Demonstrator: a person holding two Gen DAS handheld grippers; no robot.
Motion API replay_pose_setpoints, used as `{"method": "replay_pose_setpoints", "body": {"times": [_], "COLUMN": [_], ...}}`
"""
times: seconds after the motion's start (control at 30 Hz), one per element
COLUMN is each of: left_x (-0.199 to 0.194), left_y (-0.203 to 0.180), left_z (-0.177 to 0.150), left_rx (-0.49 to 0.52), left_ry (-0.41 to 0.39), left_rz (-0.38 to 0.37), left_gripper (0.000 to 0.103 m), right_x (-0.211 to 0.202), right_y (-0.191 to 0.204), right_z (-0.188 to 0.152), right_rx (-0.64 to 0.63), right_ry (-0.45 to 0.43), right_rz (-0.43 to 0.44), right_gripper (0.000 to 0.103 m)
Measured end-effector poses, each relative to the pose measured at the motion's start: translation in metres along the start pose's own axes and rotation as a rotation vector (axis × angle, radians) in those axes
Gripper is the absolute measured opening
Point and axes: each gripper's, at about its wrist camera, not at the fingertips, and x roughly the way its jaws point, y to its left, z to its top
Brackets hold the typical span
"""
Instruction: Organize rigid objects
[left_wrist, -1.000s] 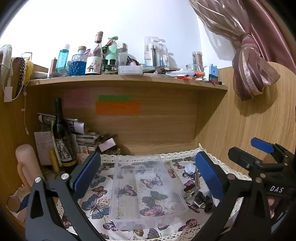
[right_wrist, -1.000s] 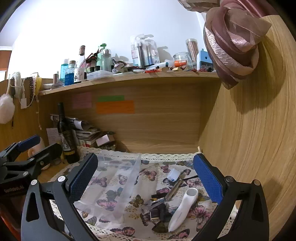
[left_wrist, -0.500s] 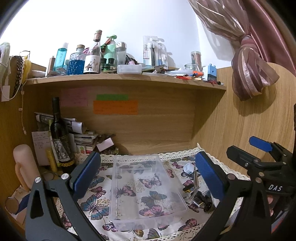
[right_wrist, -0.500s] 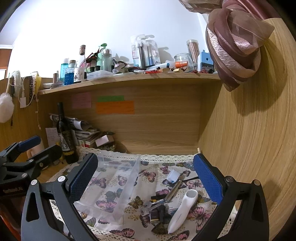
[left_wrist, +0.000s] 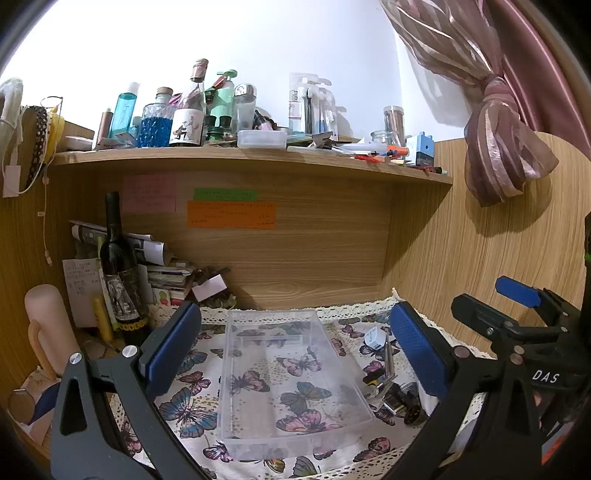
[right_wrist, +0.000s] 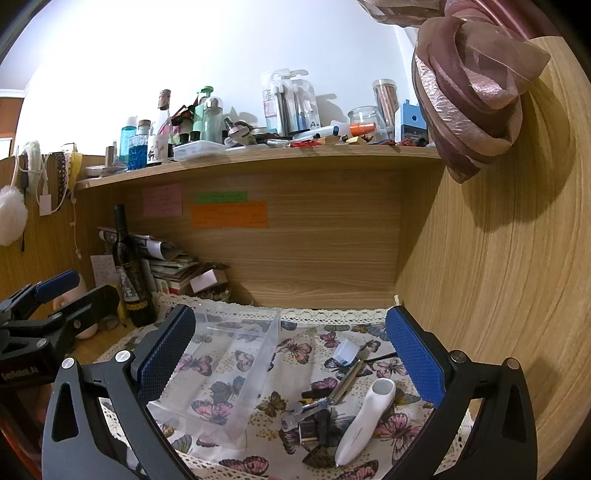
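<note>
Right wrist view: white thermometer lies between spread right claw pads.

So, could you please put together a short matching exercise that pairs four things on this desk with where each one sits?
Things:
1. clear plastic tray
2. white handheld device
3. dark wine bottle
4. orange sticky note

Places:
A. stuck on the wooden back panel under the shelf
B. standing upright at the left, in front of the stacked papers
C. lying on the butterfly cloth to the right of the tray, beside small metal tools
D. on the butterfly cloth in the middle, with nothing in it

Pairs: 1-D, 2-C, 3-B, 4-A
</note>
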Motion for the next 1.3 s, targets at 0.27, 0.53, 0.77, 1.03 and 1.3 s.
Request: {"method": "replay_pose_setpoints", "body": {"times": [0.27, 0.53, 0.77, 1.03, 1.3], "left_x": [0.001, 0.000, -0.002, 0.003, 0.030], "left_y": [0.000, -0.002, -0.002, -0.003, 0.005], "left_z": [0.000, -0.001, -0.001, -0.002, -0.007], "left_rx": [0.001, 0.002, -0.017, -0.010, 0.011], "left_ry": [0.002, -0.003, -0.009, -0.005, 0.085], "left_rz": [-0.002, -0.002, -0.013, -0.004, -0.035], "left_gripper": [0.103, 0.103, 0.103, 0.103, 0.103], "right_x": [0.001, 0.001, -0.001, 0.003, 0.027], "right_y": [0.000, 0.000, -0.001, 0.000, -0.002], "right_z": [0.000, 0.000, -0.001, -0.001, -0.005], "right_rx": [-0.001, -0.003, -0.005, -0.006, -0.003], "right_ry": [0.000, 0.002, 0.003, 0.011, 0.049], "right_rz": [0.001, -0.002, -0.011, -0.001, 0.007], "right_gripper": [0.103, 0.103, 0.103, 0.103, 0.103]}}
